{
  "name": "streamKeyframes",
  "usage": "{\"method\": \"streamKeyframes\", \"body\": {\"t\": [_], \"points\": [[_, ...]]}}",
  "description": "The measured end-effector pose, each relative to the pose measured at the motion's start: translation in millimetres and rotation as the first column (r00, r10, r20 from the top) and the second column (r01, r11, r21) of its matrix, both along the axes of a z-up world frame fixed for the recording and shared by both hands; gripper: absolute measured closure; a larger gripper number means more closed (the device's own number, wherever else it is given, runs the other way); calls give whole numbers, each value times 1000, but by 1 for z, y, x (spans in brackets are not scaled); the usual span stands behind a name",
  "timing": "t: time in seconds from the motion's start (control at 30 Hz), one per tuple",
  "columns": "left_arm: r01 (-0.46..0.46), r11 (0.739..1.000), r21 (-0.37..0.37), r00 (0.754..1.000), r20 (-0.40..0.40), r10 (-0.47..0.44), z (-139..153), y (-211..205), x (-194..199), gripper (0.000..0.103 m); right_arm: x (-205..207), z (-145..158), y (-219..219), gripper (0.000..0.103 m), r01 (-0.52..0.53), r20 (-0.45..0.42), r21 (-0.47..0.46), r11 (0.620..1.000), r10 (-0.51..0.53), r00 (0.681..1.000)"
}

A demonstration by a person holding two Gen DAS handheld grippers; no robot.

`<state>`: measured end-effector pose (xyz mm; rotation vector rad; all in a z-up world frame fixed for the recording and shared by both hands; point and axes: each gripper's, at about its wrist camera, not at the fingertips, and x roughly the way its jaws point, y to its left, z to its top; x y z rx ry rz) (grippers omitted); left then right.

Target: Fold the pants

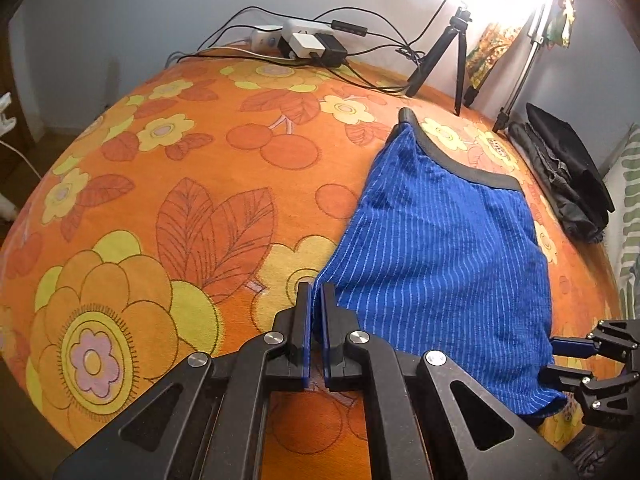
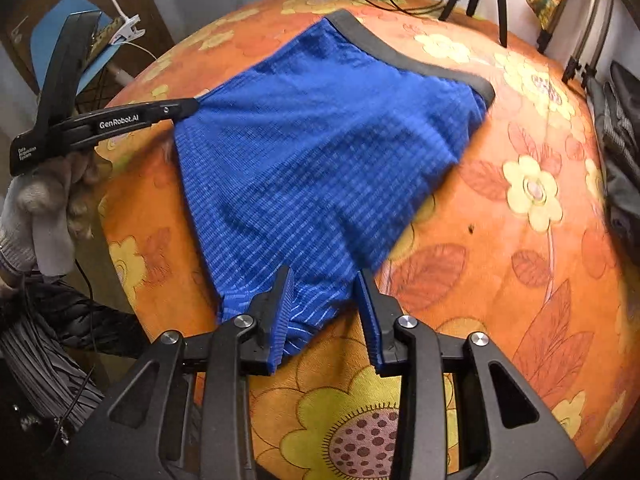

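Observation:
Blue striped shorts (image 1: 444, 252) with a dark grey waistband (image 1: 460, 160) lie spread on the orange flowered cloth; they also show in the right wrist view (image 2: 316, 160). My left gripper (image 1: 316, 292) is shut on the left leg hem corner of the shorts; it shows in the right wrist view (image 2: 192, 106) pinching that corner. My right gripper (image 2: 324, 280) is open, its fingers straddling the other leg hem, with cloth lying between them; it shows in the left wrist view (image 1: 560, 360) at the hem.
The orange flowered cloth (image 1: 160, 200) covers the surface. A power strip with plugs and cables (image 1: 308, 40) sits at the far edge. Tripod legs (image 1: 440, 56) stand at the back. Dark folded clothing (image 1: 568, 172) lies at the right edge.

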<state>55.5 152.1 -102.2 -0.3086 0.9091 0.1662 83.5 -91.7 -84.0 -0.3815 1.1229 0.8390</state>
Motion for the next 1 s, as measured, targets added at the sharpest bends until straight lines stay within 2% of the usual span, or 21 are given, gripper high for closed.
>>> {"method": "streamKeyframes", "body": {"t": [0.13, 0.27, 0.4, 0.57, 0.63, 0.7, 0.83, 1.0], "points": [[-40, 999, -6, 999, -3, 40, 4, 10, -7, 90, -5, 5, -3, 69, -13, 1, 13, 1000, 13, 1000], [-50, 999, -4, 998, 23, 50, 17, 17, -10, 90, -5, 23, -8, 69, -11, 3, 83, 997, 11, 1000], [2, 1000, -11, 998, 64, -1, 36, 9, 5, 90, 4, 34, -8, 69, 25, 12, 140, 990, -27, 1000], [140, 990, 25, 984, 104, -142, 57, -19, 41, 90, 28, 34, -10, 69, 123, -2, 194, 973, -126, 992], [174, 985, 14, 980, 97, -174, 54, -26, 60, 90, 36, 30, -10, 69, 158, -23, 215, 964, -157, 987], [185, 982, -30, 980, 84, -182, 47, -29, 76, 90, 42, 25, -9, 69, 182, -45, 234, 955, -177, 983], [184, 979, -89, 982, 44, -181, 29, -29, 107, 90, 47, 12, 1, 70, 181, -56, 220, 959, -173, 983], [157, 987, -40, 988, 13, -157, 17, -26, 129, 90, 49, -2, 12, 70, 163, -65, 196, 967, -153, 986]]}}
